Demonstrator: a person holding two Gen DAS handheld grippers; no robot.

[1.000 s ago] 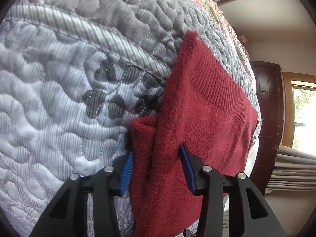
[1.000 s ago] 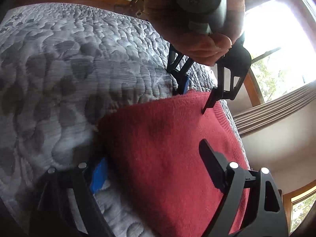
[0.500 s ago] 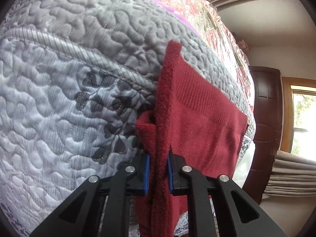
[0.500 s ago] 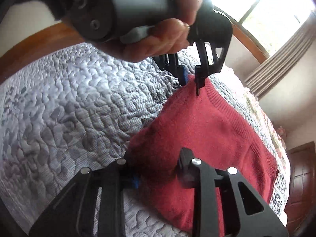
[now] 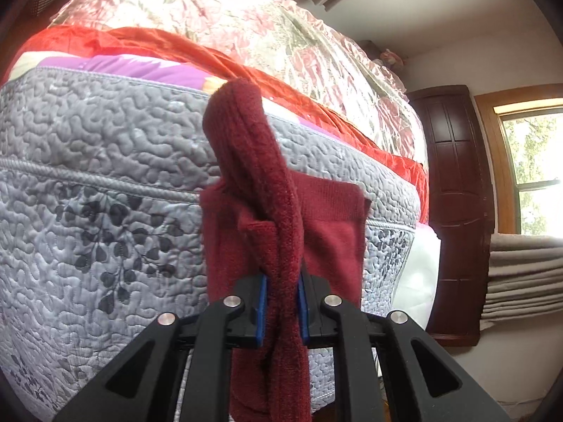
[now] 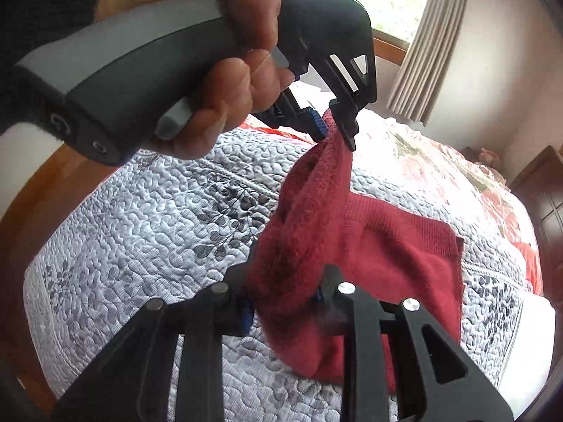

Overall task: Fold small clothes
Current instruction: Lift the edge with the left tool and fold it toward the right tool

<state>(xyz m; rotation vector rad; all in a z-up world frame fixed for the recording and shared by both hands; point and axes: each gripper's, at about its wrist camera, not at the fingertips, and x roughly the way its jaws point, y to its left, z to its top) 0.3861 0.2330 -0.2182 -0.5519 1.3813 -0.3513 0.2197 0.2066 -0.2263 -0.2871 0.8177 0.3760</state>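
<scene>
Both grippers now pinch the red garment [image 6: 397, 256], lifted off the grey quilt [image 5: 105, 211] since earlier: left gripper [image 5: 280, 302] and right gripper [image 6: 285, 307] clamp bunched edges; rest drapes on quilt. Hand [image 6: 225, 81], floral blanket [image 5: 246, 24] behind.

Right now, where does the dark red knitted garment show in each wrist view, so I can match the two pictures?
Left wrist view: the dark red knitted garment stands centre, rising from the left tongs, which are shut on it.
Right wrist view: centre to lower right, strung between the right tongs below and the left tongs above.
Shared landmark: the grey quilted bedspread.
</scene>
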